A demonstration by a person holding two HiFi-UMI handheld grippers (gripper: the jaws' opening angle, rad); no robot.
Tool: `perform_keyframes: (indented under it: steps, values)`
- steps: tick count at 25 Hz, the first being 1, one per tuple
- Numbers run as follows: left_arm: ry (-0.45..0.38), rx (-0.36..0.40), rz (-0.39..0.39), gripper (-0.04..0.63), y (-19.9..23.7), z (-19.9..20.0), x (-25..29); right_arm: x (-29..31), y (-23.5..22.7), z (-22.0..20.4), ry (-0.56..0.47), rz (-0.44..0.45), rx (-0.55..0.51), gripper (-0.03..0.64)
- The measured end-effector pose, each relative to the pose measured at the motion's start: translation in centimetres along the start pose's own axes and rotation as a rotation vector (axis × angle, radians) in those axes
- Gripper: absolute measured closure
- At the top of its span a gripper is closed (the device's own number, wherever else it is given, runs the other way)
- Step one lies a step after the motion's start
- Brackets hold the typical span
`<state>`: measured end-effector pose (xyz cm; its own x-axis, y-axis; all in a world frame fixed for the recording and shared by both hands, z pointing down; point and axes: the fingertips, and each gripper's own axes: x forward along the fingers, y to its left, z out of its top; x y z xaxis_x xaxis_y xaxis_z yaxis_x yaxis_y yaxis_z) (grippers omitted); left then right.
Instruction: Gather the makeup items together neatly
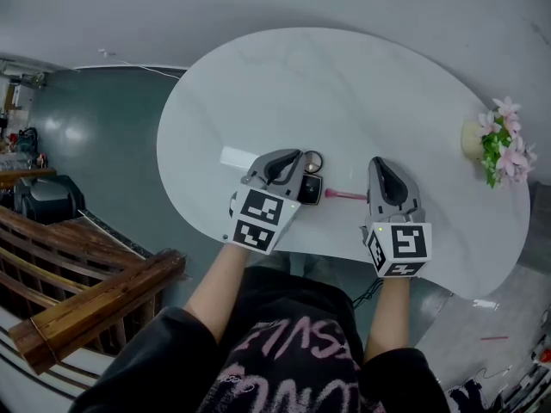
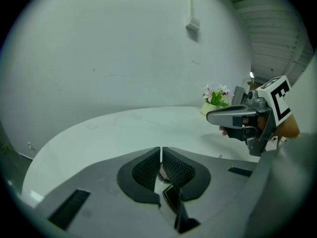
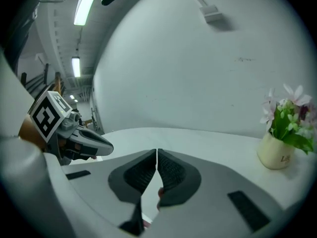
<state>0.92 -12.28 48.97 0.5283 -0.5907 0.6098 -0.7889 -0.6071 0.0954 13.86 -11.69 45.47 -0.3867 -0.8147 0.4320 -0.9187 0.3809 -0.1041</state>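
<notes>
On the white table [image 1: 344, 84], a small black compact [image 1: 308, 188] with a thin dark ring [image 1: 312, 158] behind it lies just right of my left gripper [image 1: 293, 156]. A pink stick [image 1: 343, 194] lies between the compact and my right gripper [image 1: 379, 163]. In the left gripper view my left gripper [image 2: 161, 150] is shut, pads together, with the compact [image 2: 173, 198] showing on the table below them. My right gripper [image 3: 156, 152] is also shut with nothing clamped. A bit of pink [image 3: 159, 190] shows beneath its pads.
A cream pot of pink flowers [image 1: 498, 141] stands at the table's right end. A flat white card [image 1: 237, 156] lies left of my left gripper. Wooden rails [image 1: 77, 274] and a dark floor lie beyond the table's left edge.
</notes>
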Motion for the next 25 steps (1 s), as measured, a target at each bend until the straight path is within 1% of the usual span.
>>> perform_keyframes:
  steps: [2, 3, 4, 5, 7, 9, 11, 12, 14, 16, 21, 25]
  values:
    - [0.053, -0.003, -0.048, 0.577, -0.8, -0.7, 0.5, 0.0, 0.1, 0.0, -0.001, 0.006, 0.004, 0.549]
    - [0.079, 0.001, -0.062, 0.557, -1.1, -1.1, 0.8, 0.0, 0.2, 0.0, -0.002, 0.01, 0.01, 0.549]
    - [0.104, 0.009, -0.068, 0.494, -1.3, -1.4, 1.1, -0.1, 0.3, -0.1, -0.002, 0.016, 0.014, 0.549]
    - [0.129, 0.017, -0.071, 0.45, -1.5, -1.7, 1.4, -0.1, 0.4, -0.2, 0.0, 0.021, 0.013, 0.548]
    - [0.181, 0.023, -0.079, 0.386, -1.8, -2.4, 2.3, -0.2, 0.4, -0.6, 0.01, 0.025, 0.005, 0.549]
    - [0.25, 0.007, -0.094, 0.368, -2.2, -3.3, 3.1, -0.4, 0.3, -0.9, 0.017, 0.025, 0.007, 0.549]
    - [0.346, -0.013, -0.104, 0.362, -2.4, -4.6, 3.9, -0.6, 0.0, -1.1, 0.019, 0.023, 0.017, 0.549]
    - [0.381, -0.013, -0.098, 0.363, -2.3, -4.9, 4.3, -0.7, -0.2, -1.2, 0.019, 0.019, 0.022, 0.549]
    - [0.416, 0.005, -0.068, 0.362, -1.9, -5.0, 4.9, -1.0, -1.0, -1.5, 0.019, 0.008, 0.032, 0.549]
    - [0.449, 0.018, -0.054, 0.362, -1.8, -5.3, 5.3, -1.2, -1.8, -1.7, 0.019, -0.007, 0.042, 0.549]
    - [0.466, -0.007, -0.056, 0.379, -1.7, -5.5, 5.6, -1.5, -2.6, -2.1, 0.027, -0.024, 0.044, 0.548]
    - [0.462, -0.006, -0.053, 0.38, -1.6, -5.4, 5.4, -1.5, -2.4, -2.2, 0.027, -0.019, 0.042, 0.549]
